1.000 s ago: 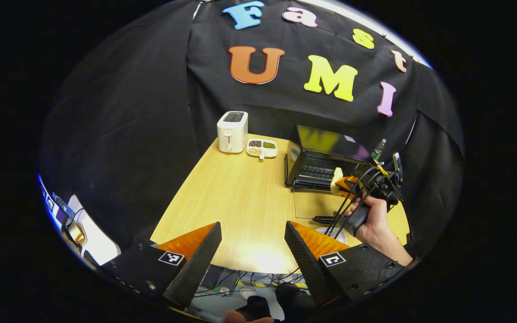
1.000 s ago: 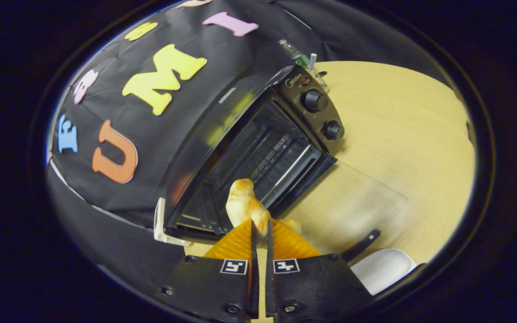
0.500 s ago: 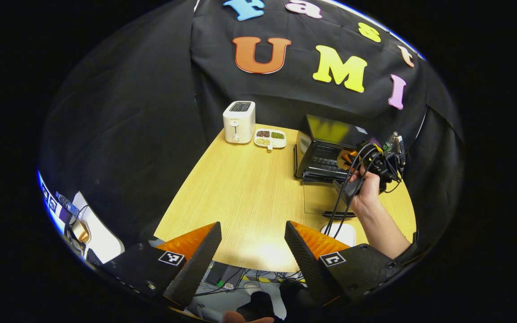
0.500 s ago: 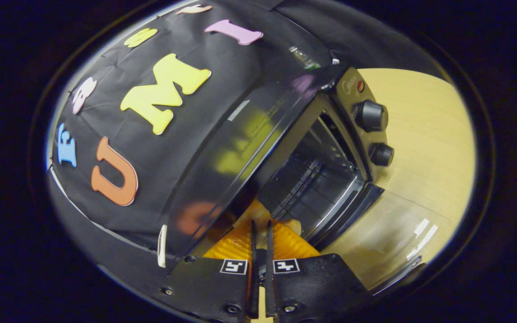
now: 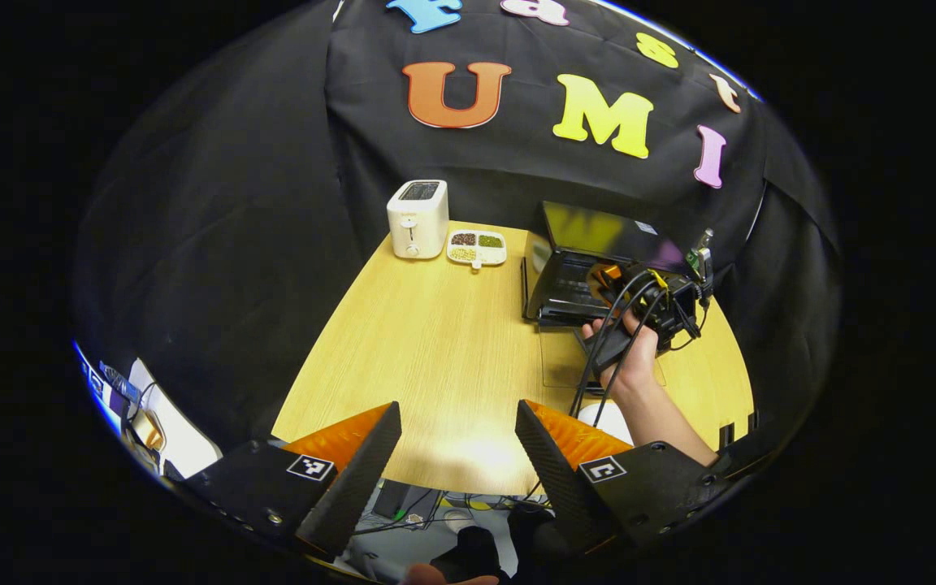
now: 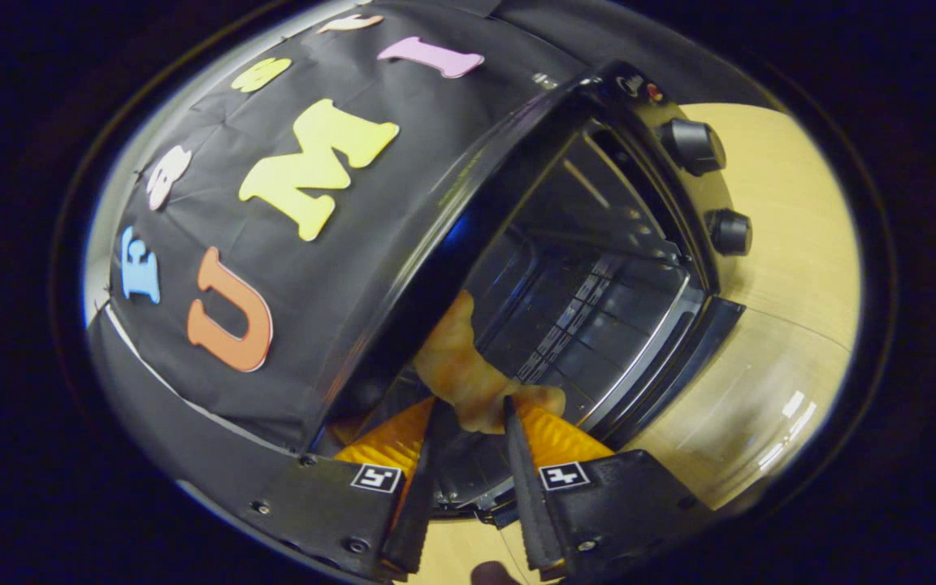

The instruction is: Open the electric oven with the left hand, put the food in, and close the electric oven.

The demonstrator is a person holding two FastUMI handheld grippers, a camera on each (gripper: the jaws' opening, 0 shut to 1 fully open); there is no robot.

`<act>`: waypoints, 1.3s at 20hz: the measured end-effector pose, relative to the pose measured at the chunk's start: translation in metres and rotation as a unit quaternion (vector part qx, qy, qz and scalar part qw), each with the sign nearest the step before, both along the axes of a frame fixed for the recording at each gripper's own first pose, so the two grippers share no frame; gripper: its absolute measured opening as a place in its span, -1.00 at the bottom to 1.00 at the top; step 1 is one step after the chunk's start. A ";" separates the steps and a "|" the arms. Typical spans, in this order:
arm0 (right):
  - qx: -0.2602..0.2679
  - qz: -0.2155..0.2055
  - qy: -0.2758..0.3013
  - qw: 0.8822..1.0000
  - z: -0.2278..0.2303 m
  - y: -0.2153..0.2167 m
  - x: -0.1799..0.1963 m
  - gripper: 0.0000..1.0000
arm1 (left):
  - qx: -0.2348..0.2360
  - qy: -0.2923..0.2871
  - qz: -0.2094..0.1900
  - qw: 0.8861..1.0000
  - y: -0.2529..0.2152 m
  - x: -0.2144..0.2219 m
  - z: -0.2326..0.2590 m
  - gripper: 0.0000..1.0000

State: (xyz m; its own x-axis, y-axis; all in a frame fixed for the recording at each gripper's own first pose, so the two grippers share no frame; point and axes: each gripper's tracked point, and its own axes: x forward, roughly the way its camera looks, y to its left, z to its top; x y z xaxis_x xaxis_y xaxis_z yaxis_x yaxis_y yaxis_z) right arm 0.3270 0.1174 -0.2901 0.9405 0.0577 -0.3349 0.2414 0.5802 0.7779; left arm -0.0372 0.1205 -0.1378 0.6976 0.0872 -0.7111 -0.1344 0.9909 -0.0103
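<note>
The black electric oven stands open, its glass door lying flat on the table. A golden pastry rests inside the cavity over the wire rack, at the tips of my right gripper. Its jaws are parted wider than the part of the pastry between them. In the left gripper view the oven sits at the far right of the table, and a hand holds the right gripper in its mouth. My left gripper hangs open and empty over the table's near edge.
A white toaster and a divided dish of grains stand at the back of the wooden table. A white plate lies near the front right. Two knobs sit on the oven's panel. Cables trail from the right gripper.
The right gripper pushed the pastry deeper into the oven cavity, and its jaws spread apart from nearly shut. The left gripper stayed open over the near table edge.
</note>
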 end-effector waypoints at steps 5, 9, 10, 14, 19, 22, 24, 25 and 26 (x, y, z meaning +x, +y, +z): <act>-0.013 0.000 -0.016 1.000 -0.003 0.006 -0.023 0.82 | 0.002 0.004 -0.004 1.000 -0.002 -0.006 -0.004 0.88; -0.002 -0.008 -0.007 1.000 -0.010 0.000 -0.052 0.84 | 0.002 -0.010 -0.011 1.000 -0.009 -0.007 0.002 0.88; 0.000 -0.006 -0.006 1.000 -0.009 -0.002 -0.058 0.84 | 0.000 -0.018 -0.013 1.000 -0.012 -0.010 0.002 0.88; 0.008 -0.006 0.000 1.000 -0.010 -0.016 -0.086 0.84 | -0.008 -0.024 -0.017 1.000 -0.032 -0.032 -0.002 0.88; -0.016 0.020 0.015 1.000 -0.005 -0.021 -0.120 0.72 | -0.023 -0.041 -0.025 0.999 -0.050 -0.053 -0.005 0.88; -0.031 0.034 0.007 0.999 0.017 -0.024 -0.145 0.73 | -0.033 -0.054 -0.027 0.998 -0.052 -0.060 -0.006 0.88; -0.044 0.044 0.001 0.998 0.032 -0.028 -0.163 0.81 | -0.033 -0.061 -0.029 0.997 -0.052 -0.060 -0.007 0.87; -0.051 0.048 -0.001 0.998 0.040 -0.030 -0.171 0.88 | -0.034 -0.068 -0.030 0.997 -0.052 -0.058 -0.007 0.88; -0.058 0.051 -0.005 0.997 0.049 -0.034 -0.181 0.96 | -0.035 -0.074 -0.032 0.996 -0.054 -0.055 -0.007 0.88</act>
